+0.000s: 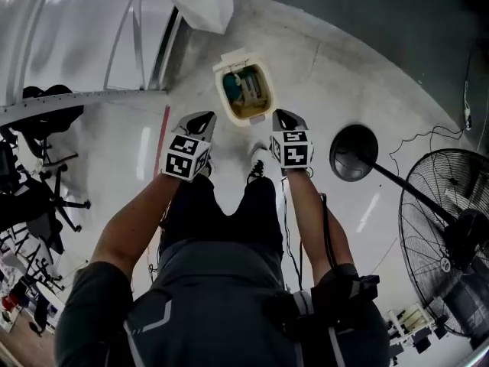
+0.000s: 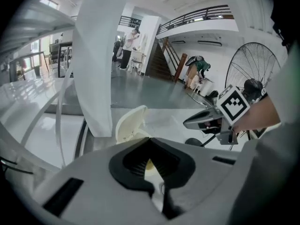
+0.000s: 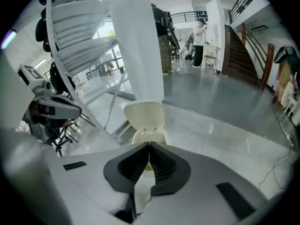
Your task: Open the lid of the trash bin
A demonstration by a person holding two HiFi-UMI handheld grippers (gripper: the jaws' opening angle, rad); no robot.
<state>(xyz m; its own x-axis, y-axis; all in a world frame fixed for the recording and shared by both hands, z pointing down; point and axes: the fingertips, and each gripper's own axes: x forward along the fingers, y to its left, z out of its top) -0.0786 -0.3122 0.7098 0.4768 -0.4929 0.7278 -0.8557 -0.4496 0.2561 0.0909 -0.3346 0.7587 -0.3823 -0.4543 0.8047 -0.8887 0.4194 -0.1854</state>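
My left gripper (image 1: pixel 200 122) and right gripper (image 1: pixel 286 119) hover, fingers closed on nothing, above the cream trash bin (image 1: pixel 246 98) on the floor (image 1: pixel 328 67). Its lid (image 1: pixel 231 60) already stands up at the far edge. It looks like light, stiff plastic, best taken by its rim.

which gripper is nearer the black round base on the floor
The right gripper: it sits just beside the black round base, on the same side as the fan. The left gripper is on the other side, farther from the base.
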